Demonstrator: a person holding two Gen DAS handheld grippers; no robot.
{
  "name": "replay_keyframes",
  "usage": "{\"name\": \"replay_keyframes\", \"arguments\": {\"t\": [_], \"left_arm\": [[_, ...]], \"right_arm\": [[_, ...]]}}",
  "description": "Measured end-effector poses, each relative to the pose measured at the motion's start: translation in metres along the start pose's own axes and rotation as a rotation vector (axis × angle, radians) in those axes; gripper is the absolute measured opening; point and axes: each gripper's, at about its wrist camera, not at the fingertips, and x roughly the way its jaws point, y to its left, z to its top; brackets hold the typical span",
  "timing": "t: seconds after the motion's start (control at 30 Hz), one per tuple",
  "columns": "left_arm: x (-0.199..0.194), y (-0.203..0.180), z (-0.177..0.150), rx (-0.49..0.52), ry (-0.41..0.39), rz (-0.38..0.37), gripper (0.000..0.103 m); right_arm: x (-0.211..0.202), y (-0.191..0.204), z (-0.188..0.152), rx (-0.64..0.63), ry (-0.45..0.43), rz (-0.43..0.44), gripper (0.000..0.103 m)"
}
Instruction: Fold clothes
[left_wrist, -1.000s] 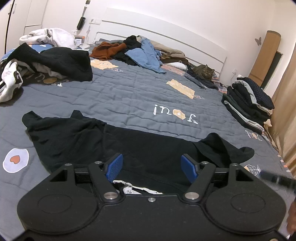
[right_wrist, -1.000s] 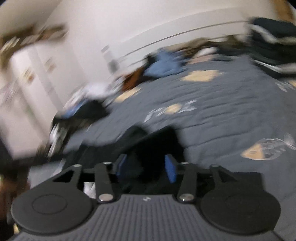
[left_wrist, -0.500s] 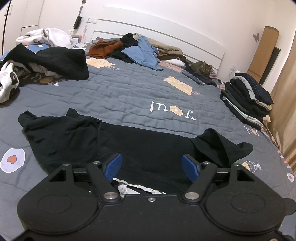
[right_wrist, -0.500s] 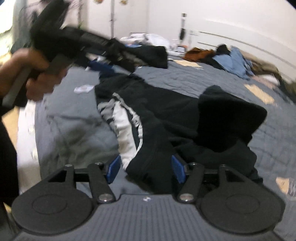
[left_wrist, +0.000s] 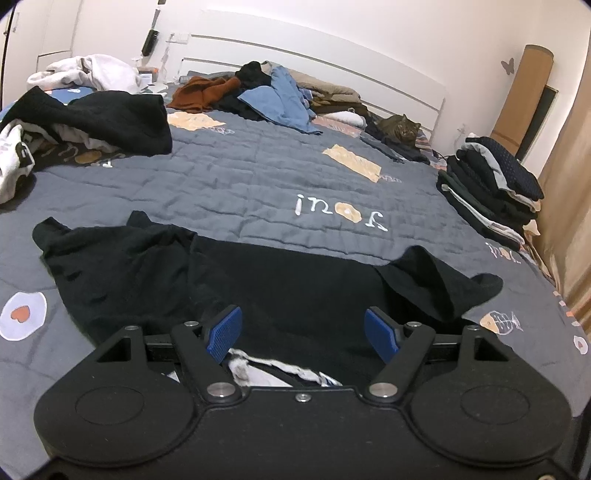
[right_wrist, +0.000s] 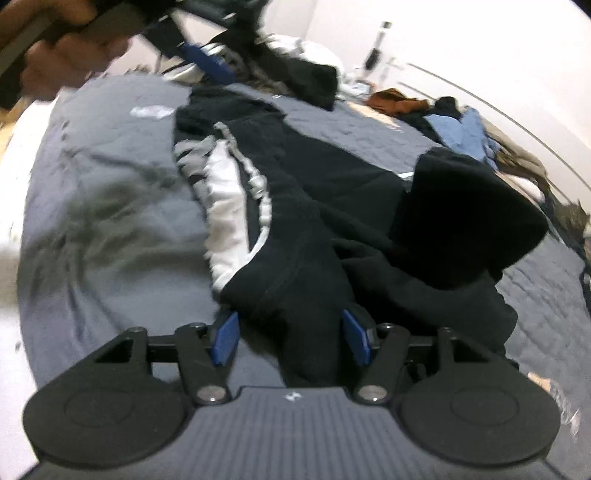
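My left gripper (left_wrist: 303, 334) hangs with fingers wide apart over the black garment (left_wrist: 258, 288) (spread flat) on the grey quilt (left_wrist: 240, 177).

free: bare quilt (left_wrist: 236, 177) beyond garment (left_wrist: 288, 288), mid-bed | blocked left: black heap (left_wrist: 107, 118) | blocked far: clothes pile (left_wrist: 273, 92), cat (left_wrist: 400, 127) | blocked right: folded stack (left_wrist: 491, 184) at edge
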Motion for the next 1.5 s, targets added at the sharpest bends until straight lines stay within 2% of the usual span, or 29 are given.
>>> {"name": "replay_keyframes", "arguments": {"t": [0.03,0.07,0.1,0.27,0.33,0.4,0.47,0.57,0.7,0.83,1.03,1.1,1.13,1.2,1.23,1.3,1.37,1.4,1.5], "left_arm": [[0.0,-0.002,-0.003,-0.001,0.008,-0.015,0.073],[0.0,-0.004,-0.005,-0.003,0.016,-0.032,0.073],[0.0,-0.007,-0.007,-0.006,0.023,-0.052,0.073],[-0.003,-0.018,-0.021,-0.045,0.061,-0.174,0.073],[-0.002,-0.021,-0.028,-0.1,0.087,-0.243,0.073],[0.0,-0.022,-0.036,-0.178,0.109,-0.315,0.073],[0.007,-0.025,-0.042,-0.218,0.13,-0.346,0.073],[0.016,-0.028,-0.049,-0.266,0.152,-0.365,0.073],[0.026,-0.022,-0.055,-0.403,0.165,-0.402,0.073],[0.036,-0.016,-0.058,-0.493,0.172,-0.403,0.074],[0.05,-0.027,-0.063,-0.475,0.228,-0.344,0.073],[0.055,-0.032,-0.066,-0.454,0.252,-0.317,0.07],[0.057,-0.034,-0.068,-0.449,0.263,-0.307,0.067],[0.062,-0.034,-0.072,-0.461,0.278,-0.299,0.054],[0.063,-0.033,-0.072,-0.469,0.282,-0.295,0.052],[0.065,-0.032,-0.074,-0.471,0.28,-0.292,0.035],[0.064,-0.032,-0.074,-0.461,0.268,-0.274,0.027],[0.064,-0.032,-0.074,-0.457,0.261,-0.262,0.019],[0.065,-0.029,-0.076,-0.456,0.259,-0.237,0.016]], "right_arm": [[0.0,-0.002,0.0,0.033,-0.008,0.001,0.044],[0.0,-0.006,0.002,0.071,-0.018,0.003,0.027],[-0.001,-0.01,0.004,0.114,-0.03,0.006,0.02],[-0.018,-0.044,0.01,0.391,-0.13,0.022,0.014],[-0.026,-0.062,0.009,0.518,-0.177,0.048,0.013],[-0.03,-0.072,0.007,0.599,-0.207,0.069,0.013],[-0.032,-0.076,0.006,0.632,-0.22,0.09,0.013],[-0.035,-0.075,0.008,0.626,-0.226,0.123,0.013],[-0.037,-0.07,0.01,0.612,-0.226,0.154,0.013],[-0.039,-0.062,0.011,0.536,-0.212,0.159,0.013],[-0.043,-0.047,0.012,0.415,-0.193,0.177,0.013],[-0.043,-0.042,0.012,0.391,-0.183,0.186,0.013],[-0.043,-0.04,0.012,0.376,-0.174,0.189,0.013],[-0.043,-0.036,0.012,0.344,-0.156,0.194,0.014],[-0.043,-0.035,0.011,0.329,-0.147,0.197,0.016],[-0.044,-0.035,0.011,0.323,-0.116,0.21,0.017],[-0.047,-0.041,0.01,0.339,-0.113,0.207,0.019],[-0.049,-0.045,0.009,0.349,-0.117,0.202,0.02],[-0.056,-0.056,0.007,0.38,-0.13,0.186,0.022]]}}
